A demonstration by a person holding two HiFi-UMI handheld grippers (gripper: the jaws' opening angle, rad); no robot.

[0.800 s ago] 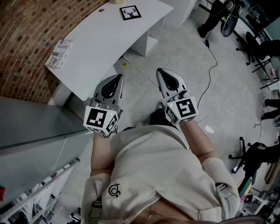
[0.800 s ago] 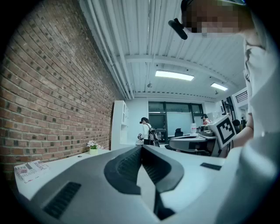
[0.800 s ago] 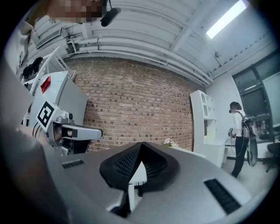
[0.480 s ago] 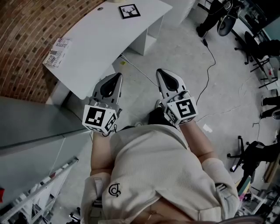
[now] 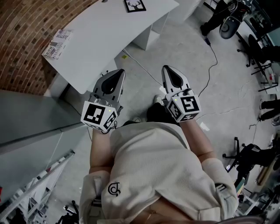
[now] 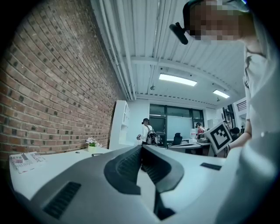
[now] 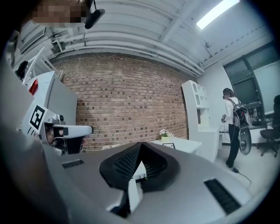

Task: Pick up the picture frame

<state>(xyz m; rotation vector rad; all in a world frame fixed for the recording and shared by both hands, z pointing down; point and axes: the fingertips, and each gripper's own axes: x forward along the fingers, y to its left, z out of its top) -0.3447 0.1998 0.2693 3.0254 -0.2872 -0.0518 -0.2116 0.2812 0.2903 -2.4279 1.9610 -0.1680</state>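
The picture frame (image 5: 134, 5), black with a white deer head print, lies flat on the far end of the white table (image 5: 100, 39), cut by the head view's top edge. It shows small and upright-looking in the right gripper view as the picture frame (image 7: 169, 145). My left gripper (image 5: 119, 73) is shut and empty, held level over the floor just short of the table's near edge. My right gripper (image 5: 168, 70) is shut and empty too, level, beside the left one and off the table's right side. Both are far from the frame.
A folded newspaper (image 5: 57, 43) lies at the table's left edge by the brick wall (image 5: 26, 26). A small flower pot (image 6: 91, 143) stands on the table. A cable (image 5: 212, 57) runs across the floor. A person (image 6: 145, 131) stands by bikes and office chairs beyond.
The table and frame have slid up in the head view, and both grippers sit slightly higher in the picture; the person has stepped closer to the table. Both jaws stay shut.
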